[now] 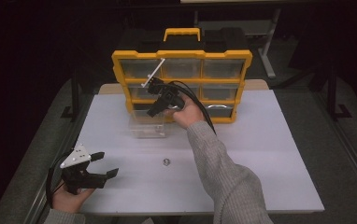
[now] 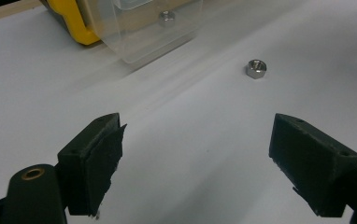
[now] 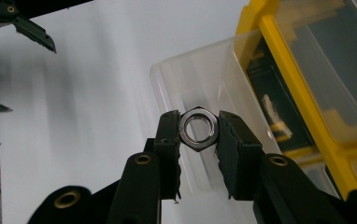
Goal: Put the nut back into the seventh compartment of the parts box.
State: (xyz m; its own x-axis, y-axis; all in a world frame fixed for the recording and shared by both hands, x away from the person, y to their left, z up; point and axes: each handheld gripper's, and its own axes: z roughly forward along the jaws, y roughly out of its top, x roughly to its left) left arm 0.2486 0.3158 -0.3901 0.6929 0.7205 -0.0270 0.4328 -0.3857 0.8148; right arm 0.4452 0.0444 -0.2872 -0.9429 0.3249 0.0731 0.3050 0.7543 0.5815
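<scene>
Nearest the person, at the table's front left corner, the left gripper (image 1: 105, 164) rests low in the left hand (image 1: 67, 198) with its jaws spread wide and nothing between them; in the left gripper view its two black pads stand well apart above bare white table (image 2: 176, 154). Farther out on that white surface, near the middle of the table, a loose steel hex nut (image 1: 166, 162) lies flat by itself, also seen ahead of the open jaws in the left gripper view (image 2: 256, 68). Beyond it a clear plastic drawer (image 1: 147, 125) sits pulled out at the foot of the cabinet, touching or just in front of the bottom left bay; a small metal piece (image 2: 167, 17) lies inside it. Above the drawer the right gripper (image 1: 152, 108), held in the right hand (image 1: 186, 112) at the end of a grey-sleeved forearm, is clenched on a second hex nut (image 3: 197, 129), gripped flat to flat with its bore facing the camera, over the open drawer (image 3: 200, 88). Behind stands the yellow-framed organizer (image 1: 182, 55) with rows of clear drawers and a yellow handle (image 1: 182, 32) on top.
</scene>
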